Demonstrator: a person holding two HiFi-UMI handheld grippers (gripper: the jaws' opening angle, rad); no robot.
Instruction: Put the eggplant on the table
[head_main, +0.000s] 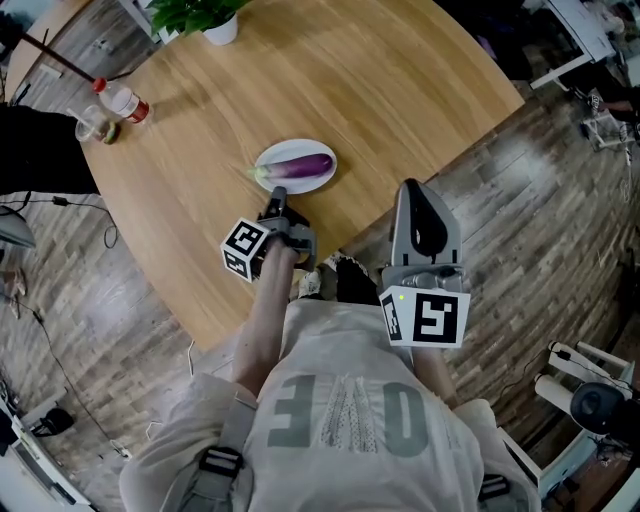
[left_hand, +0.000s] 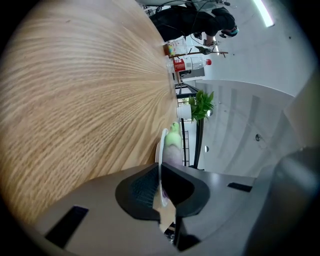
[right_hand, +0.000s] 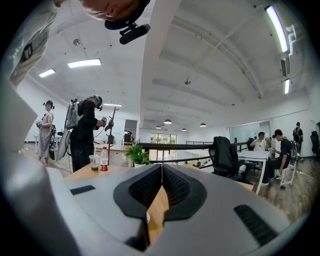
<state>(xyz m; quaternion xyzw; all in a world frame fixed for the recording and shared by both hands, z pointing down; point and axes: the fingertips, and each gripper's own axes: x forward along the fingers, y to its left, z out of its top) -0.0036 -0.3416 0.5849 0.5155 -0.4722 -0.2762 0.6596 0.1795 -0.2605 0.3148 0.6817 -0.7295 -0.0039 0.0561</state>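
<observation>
Your L gripper (head_main: 277, 194) was clamped on the near rim of the plate (head_main: 296, 147). In the L gripper view the thin white edge ran btwn the two pads (left_hand: 142, 187), w/ the jaws all but together on it. The eggplant (head_main: 305, 166) lay on that plate, not on the bare table (head_main: 360, 90). Its purple body lay lengthwise across the plate, green stem end toward your left in the head view. Seen along the L jaws, the body sat just beyond the pads w/ the stem end farther off; whether a pad touched it couldn't be told. The plate was near mid-table, closer to your edge than the far one. I couldn't tell if its gripped edge was lifted off the wood.

Your R gripper (head_main: 412, 186) was closed w/ nothing in it. In its own view the pads met at the tips, and only tabletop showed through the slit below them. It was roughly level by the table's near right edge, to the right of the L one and well apart from the plate.

On the far left of the table stood a bottle (head_main: 124, 101) w/ a red cap and label, and a cup (head_main: 94, 126) just beside it. A potted plant (head_main: 212, 18) stood at the far edge. In the R gripper view a person (right_hand: 82, 135) w/ a backpack stood beyond the table.
</observation>
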